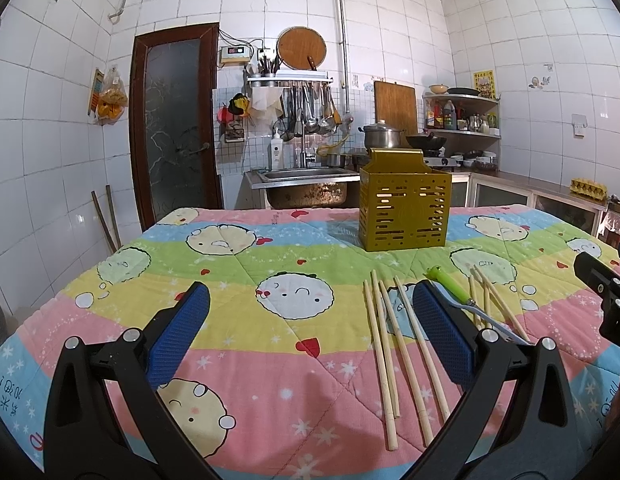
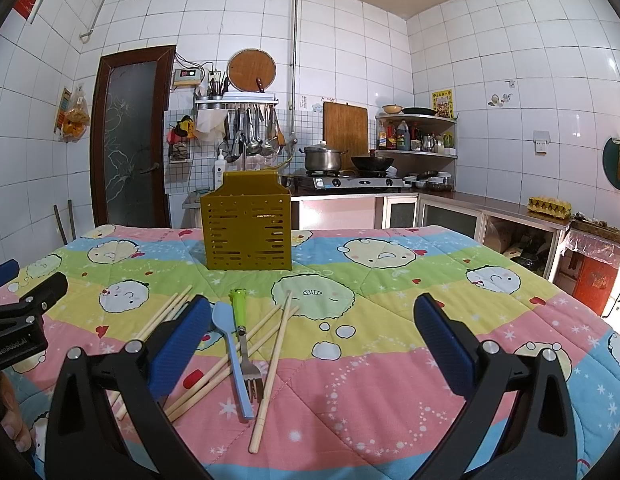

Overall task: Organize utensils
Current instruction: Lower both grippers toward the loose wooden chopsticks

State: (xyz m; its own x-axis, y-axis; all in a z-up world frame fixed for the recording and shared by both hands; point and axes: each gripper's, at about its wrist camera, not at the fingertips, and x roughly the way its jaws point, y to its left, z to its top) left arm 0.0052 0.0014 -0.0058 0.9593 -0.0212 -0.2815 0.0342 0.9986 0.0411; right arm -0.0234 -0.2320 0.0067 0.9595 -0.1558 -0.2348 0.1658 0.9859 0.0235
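Note:
A gold slotted utensil holder (image 1: 405,204) (image 2: 248,227) stands upright at the far side of the table. Several wooden chopsticks (image 1: 393,354) (image 2: 270,368) lie loose on the quilt. A green-handled fork (image 1: 453,286) (image 2: 244,336) and a light blue spoon (image 2: 232,356) lie among them. My left gripper (image 1: 310,334) is open and empty, just left of the chopsticks. My right gripper (image 2: 310,338) is open and empty, just right of the utensils. The right gripper's body shows at the left wrist view's right edge (image 1: 605,292).
A colourful cartoon quilt (image 1: 270,360) (image 2: 389,360) covers the table. Behind it are a steel sink (image 1: 306,184), a stove with a pot (image 2: 323,158) and wok, a corner shelf (image 2: 415,136), counters and a dark door (image 1: 174,124).

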